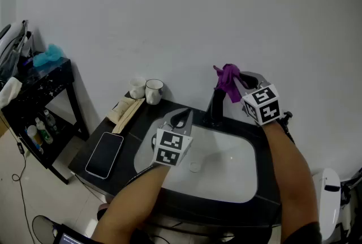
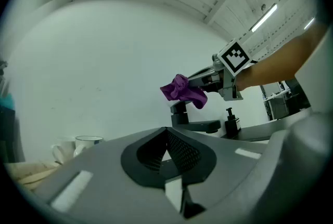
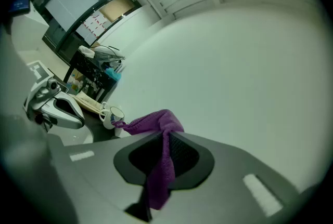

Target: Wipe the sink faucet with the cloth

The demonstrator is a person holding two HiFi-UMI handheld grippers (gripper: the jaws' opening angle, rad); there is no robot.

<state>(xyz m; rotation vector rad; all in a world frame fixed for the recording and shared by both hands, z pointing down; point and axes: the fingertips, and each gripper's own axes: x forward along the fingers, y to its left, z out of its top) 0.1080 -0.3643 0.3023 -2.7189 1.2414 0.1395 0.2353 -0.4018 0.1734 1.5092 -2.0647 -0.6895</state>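
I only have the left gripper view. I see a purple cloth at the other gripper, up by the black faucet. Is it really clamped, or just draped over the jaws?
Observer: Clamped. In the right gripper view the purple cloth is pinched between the shut jaws of the right gripper, with a loose end bunched above them.
Operator: Where does my own gripper sit?
Observer: In the head view the left gripper is over the back left edge of the white sink basin. It is left of the black faucet and not touching it.
Operator: Anything on the counter to avoid?
Observer: A black smartphone lies flat at the left end of the dark counter, apart from the basin.
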